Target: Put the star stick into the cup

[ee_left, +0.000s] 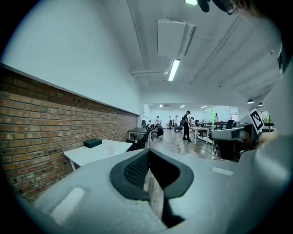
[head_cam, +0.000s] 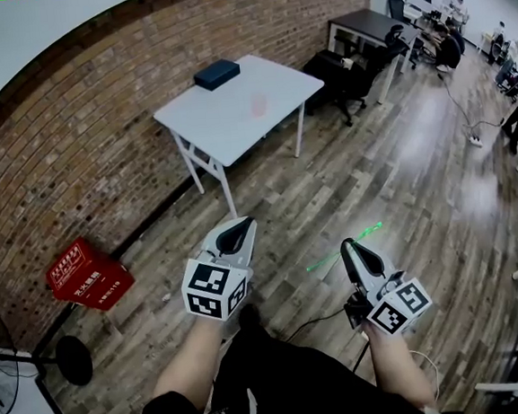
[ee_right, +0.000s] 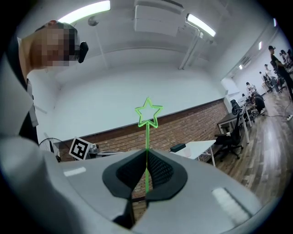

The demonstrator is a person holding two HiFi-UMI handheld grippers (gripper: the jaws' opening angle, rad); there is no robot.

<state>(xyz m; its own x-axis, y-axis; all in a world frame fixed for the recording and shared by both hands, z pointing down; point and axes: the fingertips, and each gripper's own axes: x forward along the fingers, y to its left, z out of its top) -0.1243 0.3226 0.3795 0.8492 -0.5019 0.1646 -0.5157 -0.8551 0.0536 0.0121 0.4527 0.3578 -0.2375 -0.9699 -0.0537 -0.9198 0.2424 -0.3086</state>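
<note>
My right gripper [head_cam: 349, 248] is shut on the thin green star stick [head_cam: 362, 234], which lies slanted over the wooden floor in the head view. Seen from the right gripper view, the star stick [ee_right: 147, 113] stands up out of the closed jaws of the right gripper [ee_right: 146, 154], star end on top. My left gripper [head_cam: 241, 225] is shut with nothing in it, level with the right one and apart from it. The pink translucent cup [head_cam: 258, 104] stands far ahead on the white table [head_cam: 225, 123]. That cup [ee_left: 110, 149] also shows small in the left gripper view, beyond the left gripper [ee_left: 148, 151].
A dark blue box [head_cam: 216, 73] lies on the table's far side, near the brick wall [head_cam: 84, 163]. A red crate [head_cam: 89, 275] and a fan [head_cam: 7, 363] stand on the floor at left. Black chairs [head_cam: 342, 73], a dark desk [head_cam: 369, 25] and people are at the far right.
</note>
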